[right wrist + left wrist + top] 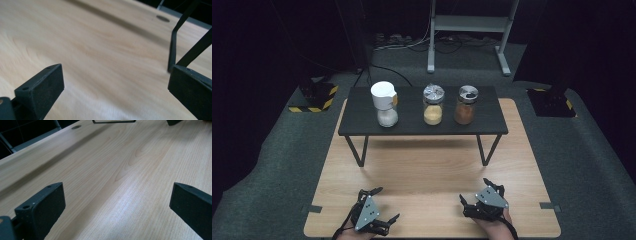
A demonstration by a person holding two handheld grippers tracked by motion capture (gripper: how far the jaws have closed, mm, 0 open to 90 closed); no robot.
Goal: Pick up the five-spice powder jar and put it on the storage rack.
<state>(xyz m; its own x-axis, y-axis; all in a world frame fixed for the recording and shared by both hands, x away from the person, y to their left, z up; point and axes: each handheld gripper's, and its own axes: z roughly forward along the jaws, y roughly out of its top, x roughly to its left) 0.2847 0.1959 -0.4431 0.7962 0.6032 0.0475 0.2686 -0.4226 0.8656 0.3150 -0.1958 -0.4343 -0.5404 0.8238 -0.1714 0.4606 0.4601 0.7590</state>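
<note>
On the shelf (pixel 362 112) — white jar (pixel 385 104), upright.

The high view looks forward and down from above the person's side, taking in the whole desk (pixel 432 170) and, well beyond both grippers, the shelf (pixel 422 117) with three jars. The left gripper view sits low between the left gripper (pixel 117 202) jaws, close to the wood, facing across it. The right gripper view rides the right gripper (pixel 116 82) likewise, with a shelf leg (pixel 172 47) just ahead. All three views share the desk top.
</note>
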